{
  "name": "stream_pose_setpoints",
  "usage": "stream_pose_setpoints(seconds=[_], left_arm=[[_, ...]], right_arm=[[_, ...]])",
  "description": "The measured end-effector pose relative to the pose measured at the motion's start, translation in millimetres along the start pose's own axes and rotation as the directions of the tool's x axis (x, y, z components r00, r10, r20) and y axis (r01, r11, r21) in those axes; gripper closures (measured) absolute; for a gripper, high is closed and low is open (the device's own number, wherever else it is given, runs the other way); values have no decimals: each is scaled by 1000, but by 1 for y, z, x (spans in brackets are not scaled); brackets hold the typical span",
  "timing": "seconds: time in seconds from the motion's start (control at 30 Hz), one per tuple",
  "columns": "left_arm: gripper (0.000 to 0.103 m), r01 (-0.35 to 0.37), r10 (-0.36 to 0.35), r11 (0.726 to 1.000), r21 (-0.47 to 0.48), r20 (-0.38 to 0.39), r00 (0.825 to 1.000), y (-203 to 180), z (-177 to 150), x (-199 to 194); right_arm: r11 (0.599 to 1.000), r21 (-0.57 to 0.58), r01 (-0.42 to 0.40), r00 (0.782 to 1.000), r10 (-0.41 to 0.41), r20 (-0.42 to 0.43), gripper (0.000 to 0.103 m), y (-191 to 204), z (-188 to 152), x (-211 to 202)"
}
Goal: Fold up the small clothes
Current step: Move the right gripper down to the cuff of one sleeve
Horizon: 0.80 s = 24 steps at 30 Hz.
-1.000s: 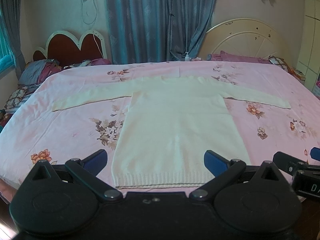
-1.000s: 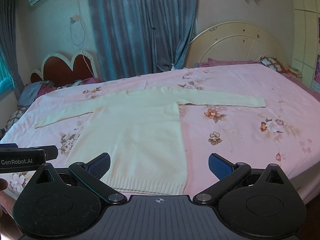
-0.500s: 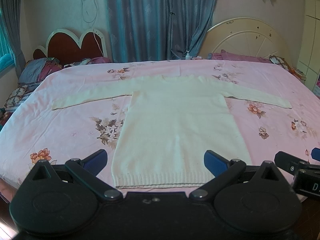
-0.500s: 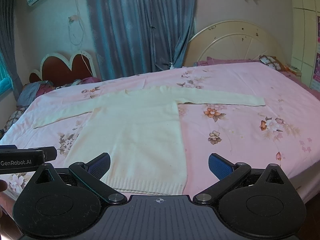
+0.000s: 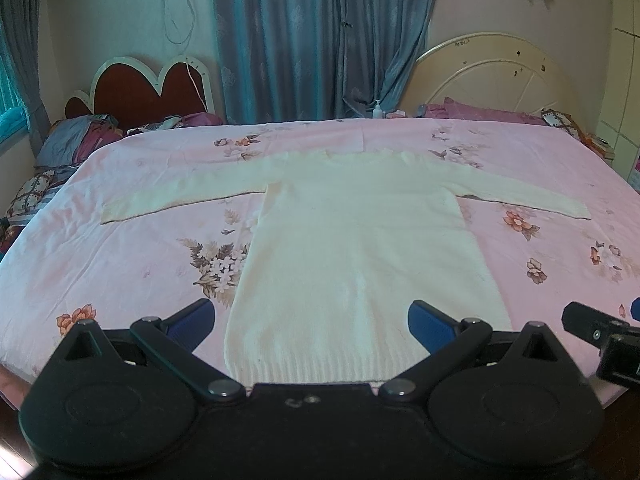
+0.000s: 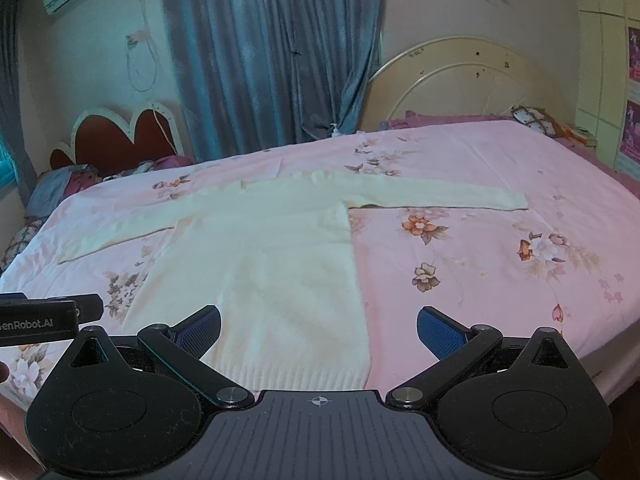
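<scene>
A cream long-sleeved knit sweater (image 5: 356, 248) lies flat on the pink floral bed (image 5: 120, 264), hem toward me, both sleeves spread out sideways. It also shows in the right wrist view (image 6: 272, 264). My left gripper (image 5: 310, 324) is open and empty, hovering just before the hem. My right gripper (image 6: 318, 330) is open and empty, near the hem's right corner. Each gripper's body edges into the other's view.
The pink bed in the right wrist view (image 6: 500, 264) spreads wide to the right of the sweater. A cream round headboard (image 5: 492, 72) and pillows (image 5: 480, 110) stand at the back right. A red heart-shaped headboard (image 5: 148, 96) and piled bedding (image 5: 76, 140) are at the back left. Blue curtains (image 5: 320, 40) hang behind.
Both grippers have shifted very slightly toward the bed. The sweater has not moved and both grippers stay open.
</scene>
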<state>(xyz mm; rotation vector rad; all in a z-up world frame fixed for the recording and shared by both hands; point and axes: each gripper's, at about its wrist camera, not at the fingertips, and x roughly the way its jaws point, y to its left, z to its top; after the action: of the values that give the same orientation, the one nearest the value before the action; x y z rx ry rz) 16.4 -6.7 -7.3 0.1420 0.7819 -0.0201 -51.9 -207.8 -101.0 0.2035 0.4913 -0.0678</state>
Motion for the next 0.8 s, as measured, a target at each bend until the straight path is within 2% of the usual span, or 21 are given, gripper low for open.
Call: stream_pose_setpoints(seconds=[0.17, 0.43, 0.8], left_arm=[[1, -10, 11, 1000, 27, -24, 1000, 3, 12, 18], [1, 7, -7, 1000, 21, -31, 999, 12, 37, 61], [1, 45, -43, 998, 39, -36, 998, 29, 78, 135]], right_arm=[[1000, 9, 26, 999, -26, 35, 0, -7, 10, 13], [997, 59, 57, 998, -55, -28, 0, -16, 23, 52], [980, 134, 148, 989, -147, -15, 0, -26, 56, 115]])
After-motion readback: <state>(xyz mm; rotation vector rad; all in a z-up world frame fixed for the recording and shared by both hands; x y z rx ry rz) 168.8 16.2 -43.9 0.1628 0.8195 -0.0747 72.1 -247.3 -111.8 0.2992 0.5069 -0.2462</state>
